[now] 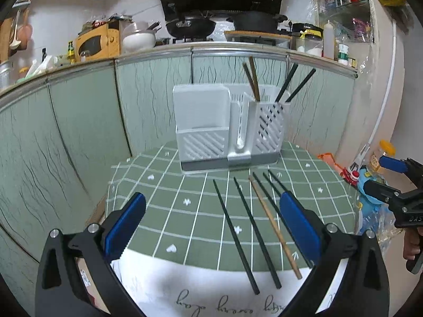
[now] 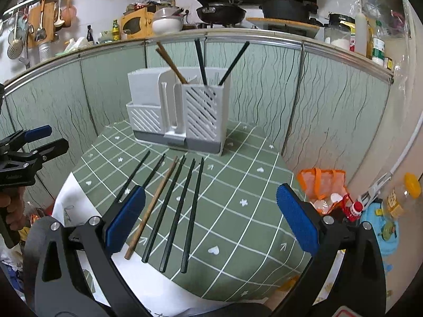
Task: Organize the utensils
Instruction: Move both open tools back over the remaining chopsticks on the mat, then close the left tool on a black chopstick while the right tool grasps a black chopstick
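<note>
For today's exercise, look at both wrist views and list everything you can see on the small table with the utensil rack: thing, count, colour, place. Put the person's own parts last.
Tablecloth: one, green with a white grid, covering the table.
White cloth: one, with grey script, at the near edge of the table.
Utensil holder: one, white on a grey base, at the back of the table.
Wooden chopsticks in holder: two, brown, leaning in the middle slot.
Dark chopsticks in holder: two, black, in the slatted right compartment.
Dark chopsticks on table: five, black, lying side by side in front of the holder.
Wooden chopstick on table: one, brown, lying among the dark ones.
Left gripper: one, black with blue pads, open above the table's near edge.
Right gripper: one, the same colours, open.
</note>
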{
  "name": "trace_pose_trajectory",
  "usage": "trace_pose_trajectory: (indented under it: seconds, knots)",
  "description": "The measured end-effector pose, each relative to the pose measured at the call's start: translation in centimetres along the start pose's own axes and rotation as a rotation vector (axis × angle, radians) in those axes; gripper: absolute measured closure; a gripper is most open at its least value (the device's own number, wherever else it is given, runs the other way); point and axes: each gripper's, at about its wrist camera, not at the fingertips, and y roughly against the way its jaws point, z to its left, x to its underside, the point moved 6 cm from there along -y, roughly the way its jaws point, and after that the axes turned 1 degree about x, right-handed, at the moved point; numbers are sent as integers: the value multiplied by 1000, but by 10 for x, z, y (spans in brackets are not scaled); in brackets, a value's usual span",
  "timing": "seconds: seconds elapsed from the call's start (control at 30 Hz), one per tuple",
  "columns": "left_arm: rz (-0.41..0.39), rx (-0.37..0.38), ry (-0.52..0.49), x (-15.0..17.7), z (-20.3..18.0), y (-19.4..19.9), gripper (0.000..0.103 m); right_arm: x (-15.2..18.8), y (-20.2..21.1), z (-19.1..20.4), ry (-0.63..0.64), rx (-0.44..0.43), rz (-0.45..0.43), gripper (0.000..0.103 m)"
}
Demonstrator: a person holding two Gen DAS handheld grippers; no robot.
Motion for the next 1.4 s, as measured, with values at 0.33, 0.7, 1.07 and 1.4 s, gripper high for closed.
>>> trace_pose_trajectory:
  seconds: [0.33,0.7,1.07,1.4]
  knots:
    - [68,-26,37,50,2,-20,4,37,-24,5,-21,3,60,8]
    - [119,-58,15,92,-3,-31,4,69,-40,9,-11,20,110,8]
    - [171,-53,-30,114,-26,-49,20,90,-57,11,-9,17,184,51]
    - [189,-32,-29,121,-43,-53,51,102,-64,24,22,-10,193,86]
